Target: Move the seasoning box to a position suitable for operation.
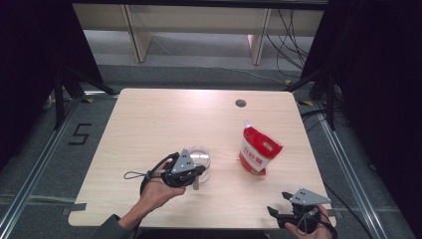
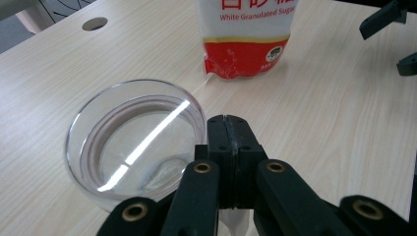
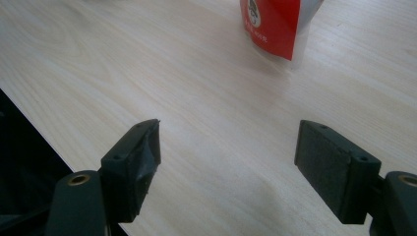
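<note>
High view: the left gripper sits at the near edge of a clear glass bowl, which stands at about seven o'clock from the bench's centre; a small whitish thing hangs below the gripper, too small to name. A red-and-white pouch of white granulated sugar stands upright at about four o'clock from the centre, well apart from the bowl, probably so either hand can reach it without knocking the glass. The right gripper waits at the bench's near right corner, at five o'clock, clear of everything, likely parked until the pouch is wanted.

Left gripper view: the jaws are pressed together, pad against pad; a pale scrap shows beneath them, but whether it is pinched cannot be told. The bowl lies at nine o'clock of the jaws, just beside them and seemingly empty; the sugar pouch stands at twelve o'clock beyond, its label facing the camera.

Right gripper view: the jaws stand wide with bare bench between them; the pouch's bottom corner lies ahead at one o'clock, so a short reach forward would probably bring it between them.
</note>
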### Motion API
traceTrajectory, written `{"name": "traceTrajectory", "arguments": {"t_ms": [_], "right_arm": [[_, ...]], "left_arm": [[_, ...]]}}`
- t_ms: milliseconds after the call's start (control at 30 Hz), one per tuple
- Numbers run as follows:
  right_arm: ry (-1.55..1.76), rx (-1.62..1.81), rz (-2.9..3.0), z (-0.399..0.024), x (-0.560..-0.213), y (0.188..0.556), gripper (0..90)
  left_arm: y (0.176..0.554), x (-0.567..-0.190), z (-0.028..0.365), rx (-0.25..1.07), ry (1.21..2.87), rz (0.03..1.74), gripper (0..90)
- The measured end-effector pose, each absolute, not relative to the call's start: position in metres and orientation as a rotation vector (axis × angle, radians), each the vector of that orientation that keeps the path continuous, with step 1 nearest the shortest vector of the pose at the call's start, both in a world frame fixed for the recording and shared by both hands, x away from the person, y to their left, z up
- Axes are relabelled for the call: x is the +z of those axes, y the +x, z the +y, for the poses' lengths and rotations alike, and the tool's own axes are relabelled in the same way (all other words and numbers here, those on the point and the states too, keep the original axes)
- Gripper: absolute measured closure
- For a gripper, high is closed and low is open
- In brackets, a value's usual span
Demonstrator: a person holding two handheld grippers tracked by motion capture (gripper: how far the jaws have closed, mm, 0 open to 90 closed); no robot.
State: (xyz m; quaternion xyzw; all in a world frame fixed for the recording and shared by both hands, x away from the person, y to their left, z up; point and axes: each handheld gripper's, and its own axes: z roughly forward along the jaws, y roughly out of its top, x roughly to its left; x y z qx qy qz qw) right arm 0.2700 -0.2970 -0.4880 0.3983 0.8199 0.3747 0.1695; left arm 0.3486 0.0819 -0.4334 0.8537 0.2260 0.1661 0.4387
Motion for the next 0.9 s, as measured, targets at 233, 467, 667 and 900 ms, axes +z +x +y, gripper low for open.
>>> {"name": "traceTrajectory", "arguments": {"t_ms": [233, 467, 667, 900], "right_arm": [[1.148, 1.071, 2.331, -0.296, -0.488, 0.27, 26.2], [1.125, 1.065, 2.332, -0.298, -0.488, 0.271, 26.2], [1.122, 1.065, 2.332, -0.298, -0.489, 0.272, 26.2], [1.166, 1.072, 2.342, -0.296, -0.489, 0.27, 26.2]], "left_arm": [[0.343, -0.434, 0.092, 0.43, 2.143, 0.559, 88.1], [0.335, -0.442, 0.102, 0.438, 2.11, 0.585, 85.1], [0.322, -0.439, 0.113, 0.466, 2.034, 0.591, 79.7], [0.31, -0.445, 0.13, 0.502, 1.975, 0.656, 71.2]]}}
